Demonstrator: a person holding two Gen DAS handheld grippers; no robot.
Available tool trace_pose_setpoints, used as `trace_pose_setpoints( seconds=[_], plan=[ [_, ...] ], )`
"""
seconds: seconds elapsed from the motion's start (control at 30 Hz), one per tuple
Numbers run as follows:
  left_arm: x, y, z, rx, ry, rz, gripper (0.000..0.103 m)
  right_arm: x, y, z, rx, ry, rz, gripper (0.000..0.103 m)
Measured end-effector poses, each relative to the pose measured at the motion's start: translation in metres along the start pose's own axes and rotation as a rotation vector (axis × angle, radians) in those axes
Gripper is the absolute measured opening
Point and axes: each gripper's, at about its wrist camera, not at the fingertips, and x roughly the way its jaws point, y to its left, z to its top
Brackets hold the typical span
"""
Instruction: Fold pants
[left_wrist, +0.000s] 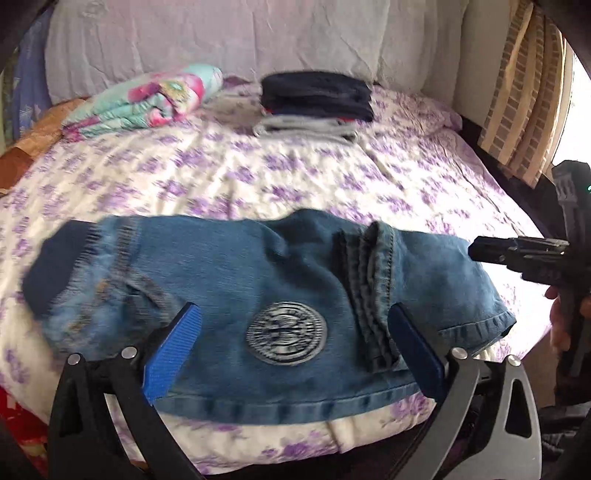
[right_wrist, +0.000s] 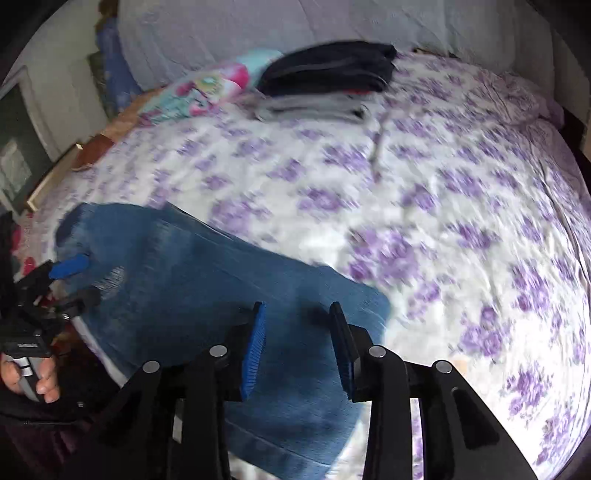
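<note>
Blue denim pants lie folded across the near edge of the bed, with a round grey patch facing up and a hem folded over the middle. They also show in the right wrist view. My left gripper is open, its blue pads on either side of the patch just above the denim, empty. My right gripper is open over the right end of the pants, empty. It shows in the left wrist view at the right edge. The left gripper shows in the right wrist view.
A bedsheet with purple flowers covers the bed. A stack of folded dark and grey clothes sits at the back, beside a rolled floral blanket. White pillows line the headboard. A curtain hangs at the right.
</note>
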Motion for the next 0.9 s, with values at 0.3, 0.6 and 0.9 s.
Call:
trace_pose_setpoints(
  seconds=[0.3,0.6,0.9],
  plan=[
    [0.026,0.079,-0.016,-0.109,0.119,0.220,0.098,0.125,0.157,0.093,-0.295,0.152,0.189,0.035],
    [-0.003,0.095,-0.025,-0.204,0.027,0.084,0.098,0.144,0.156,0.079,-0.186,0.195,0.244,0.038],
    [0.007,0.168,-0.055,-0.624,0.058,-0.299,0.098,0.041,0.066,0.023,-0.041,-0.255,0.261,0.081]
  ],
)
